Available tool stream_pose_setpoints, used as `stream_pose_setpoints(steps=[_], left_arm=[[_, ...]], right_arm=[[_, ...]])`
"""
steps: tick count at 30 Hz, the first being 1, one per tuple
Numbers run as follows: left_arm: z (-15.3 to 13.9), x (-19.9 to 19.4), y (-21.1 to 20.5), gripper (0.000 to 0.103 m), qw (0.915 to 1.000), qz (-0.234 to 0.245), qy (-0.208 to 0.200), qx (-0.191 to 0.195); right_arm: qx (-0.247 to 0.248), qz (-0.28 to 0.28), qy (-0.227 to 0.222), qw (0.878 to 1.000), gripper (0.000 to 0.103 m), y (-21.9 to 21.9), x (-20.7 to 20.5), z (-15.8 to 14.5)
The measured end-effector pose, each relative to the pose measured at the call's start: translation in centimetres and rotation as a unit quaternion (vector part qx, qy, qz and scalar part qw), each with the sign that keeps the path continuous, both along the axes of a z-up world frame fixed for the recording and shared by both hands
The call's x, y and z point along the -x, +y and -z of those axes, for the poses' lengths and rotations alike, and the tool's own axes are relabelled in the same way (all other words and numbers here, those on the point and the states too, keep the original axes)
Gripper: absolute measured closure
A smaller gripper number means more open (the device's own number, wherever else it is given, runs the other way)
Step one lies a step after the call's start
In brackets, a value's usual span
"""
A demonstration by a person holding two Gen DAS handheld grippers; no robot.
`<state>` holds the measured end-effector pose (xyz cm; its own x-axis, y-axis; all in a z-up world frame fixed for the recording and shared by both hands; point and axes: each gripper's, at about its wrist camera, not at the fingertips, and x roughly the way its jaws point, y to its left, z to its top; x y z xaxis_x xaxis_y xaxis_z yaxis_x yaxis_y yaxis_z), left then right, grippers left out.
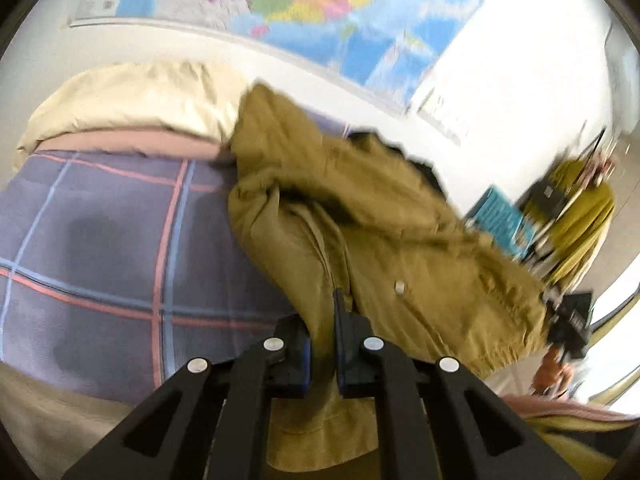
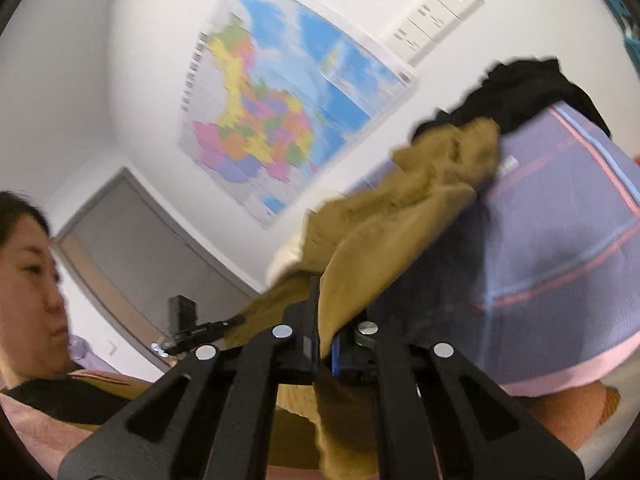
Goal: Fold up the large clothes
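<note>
Left wrist view shows the left claw [image 1: 322,344] pinching the coat [image 1: 360,220] above the bed [image 1: 100,240], the right claw [image 2: 325,344] likewise clamped on it, so spreading it flat likely comes next.

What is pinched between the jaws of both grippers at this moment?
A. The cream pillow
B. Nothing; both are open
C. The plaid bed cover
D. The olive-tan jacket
D: fabric of the olive-tan jacket passes between the closed fingers of the left gripper and of the right gripper, lifted off the plaid bed cover.
</note>
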<state>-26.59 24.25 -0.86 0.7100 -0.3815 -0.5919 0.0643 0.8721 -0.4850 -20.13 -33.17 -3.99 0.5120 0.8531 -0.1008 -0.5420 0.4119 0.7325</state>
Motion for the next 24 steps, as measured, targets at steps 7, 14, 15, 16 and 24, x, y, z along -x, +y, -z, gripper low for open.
stream_pose_setpoints(steps=[7,14,15,16,24], left_arm=[[-0.6,-1.0,1.9,0.095,0.9987,-0.004,0.02,0.048],[-0.7,-5.7,3.4,0.094,0.9945,0.003,0.073,0.075],[-1.1,-6.6,3.7,0.094,0.994,0.002,0.076,0.079],[-1.5,-7.2,3.7,0.093,0.9939,0.003,0.078,0.078],[-4.9,-14.5,3.4,0.092,0.9959,0.014,0.079,0.041]], right_arm=[[-0.045,0.02,0.033,0.998,0.099,-1.9,-1.0,1.2],[-0.061,0.023,0.048,0.997,0.099,-1.5,-4.6,-0.3],[-0.073,0.018,0.057,0.996,0.099,-1.5,-6.0,-0.5],[-0.073,0.019,0.058,0.995,0.099,-1.5,-6.8,-0.8],[-0.063,0.029,0.093,0.993,0.098,-0.9,-15.3,-3.2]])
